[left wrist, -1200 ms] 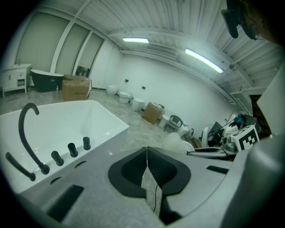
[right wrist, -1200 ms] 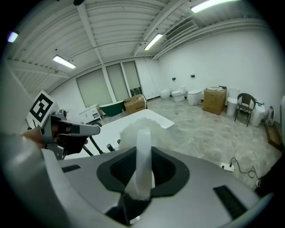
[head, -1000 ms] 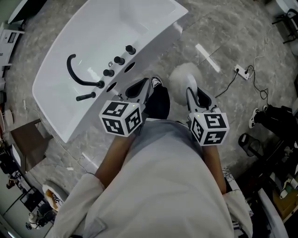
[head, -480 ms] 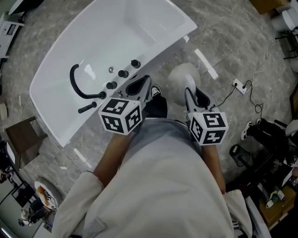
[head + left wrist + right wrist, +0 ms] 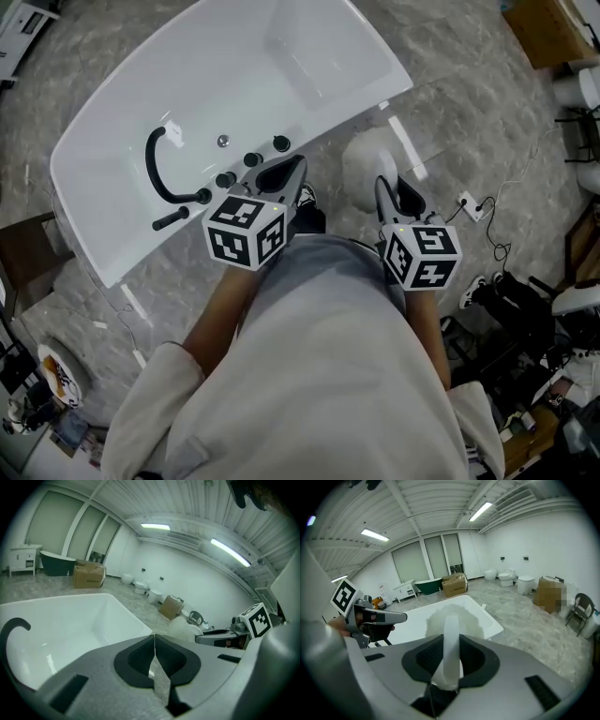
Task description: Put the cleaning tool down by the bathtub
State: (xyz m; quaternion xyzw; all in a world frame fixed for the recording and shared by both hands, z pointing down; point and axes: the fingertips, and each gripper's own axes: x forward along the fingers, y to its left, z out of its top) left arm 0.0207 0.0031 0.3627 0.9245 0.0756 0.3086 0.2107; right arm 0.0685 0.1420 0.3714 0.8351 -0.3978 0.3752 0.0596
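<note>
The white bathtub (image 5: 234, 84) lies at the upper left of the head view, with a black curved spout (image 5: 157, 173) and several black knobs on its near rim. My right gripper (image 5: 382, 187) is shut on the white handle of the fluffy white cleaning tool (image 5: 367, 155), held above the floor just right of the tub's rim. In the right gripper view the handle stands between the jaws (image 5: 451, 641), with the fluffy head (image 5: 464, 616) beyond them and the tub (image 5: 410, 623) behind. My left gripper (image 5: 289, 171) hovers over the tub's rim, shut and holding nothing (image 5: 153, 637).
A power strip (image 5: 466, 202) with its cable lies on the grey marble floor to the right. Dark gear (image 5: 525, 309) crowds the right edge, and a cardboard box (image 5: 548, 28) sits at the top right. A brown box (image 5: 28, 258) stands left of the tub.
The tub has swung round and shifted left in the head view as the person turned. Both grippers keep their places in the view, and the right one still holds the tool.
</note>
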